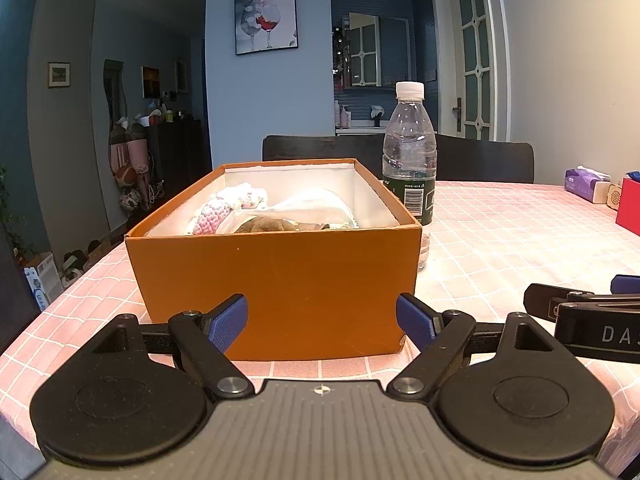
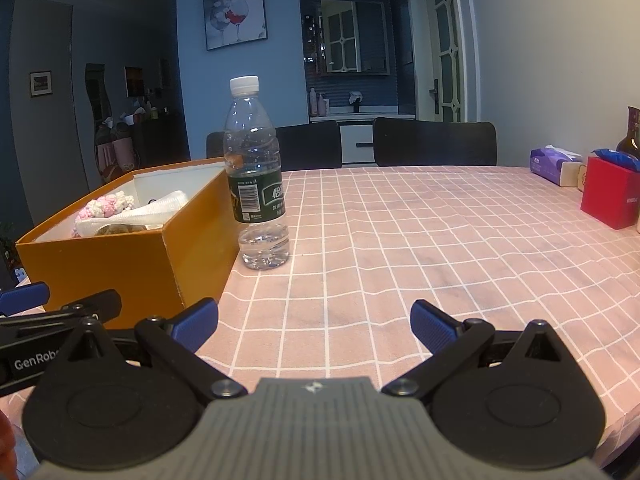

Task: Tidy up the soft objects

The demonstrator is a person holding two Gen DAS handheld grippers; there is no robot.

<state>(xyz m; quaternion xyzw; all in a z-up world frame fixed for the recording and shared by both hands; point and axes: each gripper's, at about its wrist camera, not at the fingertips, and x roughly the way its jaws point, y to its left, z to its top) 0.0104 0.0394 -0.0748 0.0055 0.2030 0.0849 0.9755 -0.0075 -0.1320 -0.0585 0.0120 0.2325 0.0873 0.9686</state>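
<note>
Left wrist view looks straight at an orange box (image 1: 276,288) sitting on the pink checked tablecloth (image 1: 500,240), its near wall just beyond the left gripper (image 1: 322,322). That gripper's blue pads (image 1: 228,322) stand wide apart with nothing between them, spread about as broad as the box's near face. Inside the box, at the left, lies a pink and white knitted piece (image 1: 224,210); to its right a white cloth (image 1: 304,208) is draped over something brown (image 1: 264,225) that I cannot identify. All of these soft things rest inside the white-lined box, below its rim. Right of the box, touching or just beside its far right corner, a clear water bottle (image 1: 409,152) with a white cap and dark green label stands upright. At the right edge of this view the black arm and one blue pad of the right gripper (image 1: 584,312) reach in over the cloth.

From the right wrist view, the orange box (image 2: 120,264) is at the left, the knitted piece (image 2: 106,206) and white cloth (image 2: 156,210) showing above its rim, the bottle (image 2: 256,176) just to its right. The right gripper (image 2: 314,326) hovers over bare tablecloth (image 2: 400,240), fingers spread wide and empty. Far right on the table sit a purple tissue pack (image 2: 554,164), a red box (image 2: 610,192) and a dark bottle (image 2: 631,134). Black chairs (image 2: 434,142) stand behind the table's far edge.
</note>
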